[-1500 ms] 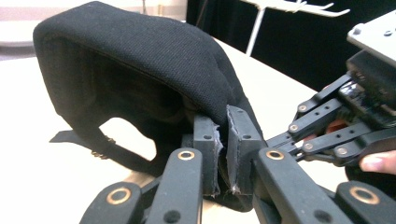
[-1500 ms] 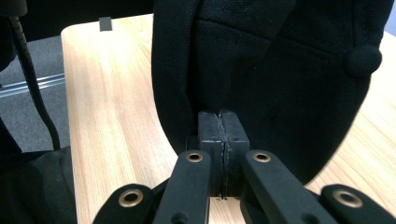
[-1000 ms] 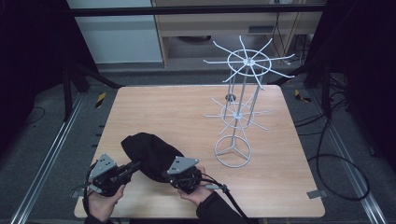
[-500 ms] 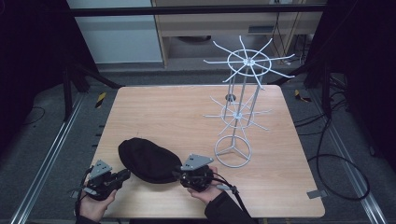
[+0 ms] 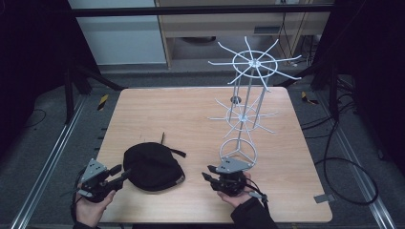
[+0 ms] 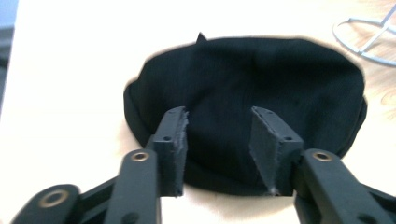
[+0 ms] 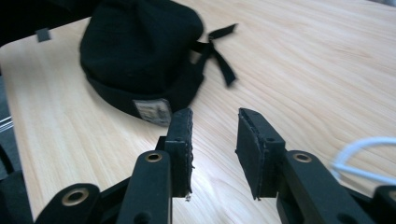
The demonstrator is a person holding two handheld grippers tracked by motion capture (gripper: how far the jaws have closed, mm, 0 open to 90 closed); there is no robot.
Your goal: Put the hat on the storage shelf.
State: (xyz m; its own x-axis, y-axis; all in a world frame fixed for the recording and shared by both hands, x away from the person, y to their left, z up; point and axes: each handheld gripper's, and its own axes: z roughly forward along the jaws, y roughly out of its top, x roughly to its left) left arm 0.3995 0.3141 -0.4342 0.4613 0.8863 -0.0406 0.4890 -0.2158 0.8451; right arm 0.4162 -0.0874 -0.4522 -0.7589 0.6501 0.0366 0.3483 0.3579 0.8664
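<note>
Black cap [image 5: 153,166] lies flat on the wooden surface [image 5: 191,114] near its front edge, between the two tools, with a strap [image 5: 177,152] trailing from its far side. Left tool [image 5: 120,173] sits just beside the cap's left rim; its jaws have just been opening and stand about half apart. In the left gripper view the cap [image 6: 252,93] shows between and beyond the pads, which do not press on it, though whether a pad [image 6: 176,135] brushes the fabric is hard to tell. Right tool [image 5: 206,175] rests to the right of the cap, apart from it; its jaws have likewise just been opening, stand about half apart and hold nothing. In the right gripper view the cap [image 7: 140,46] lies ahead with a pale label [image 7: 152,111] on its band. Farther back on the right stands a white wire rack [image 5: 248,95] on a ring base.
</note>
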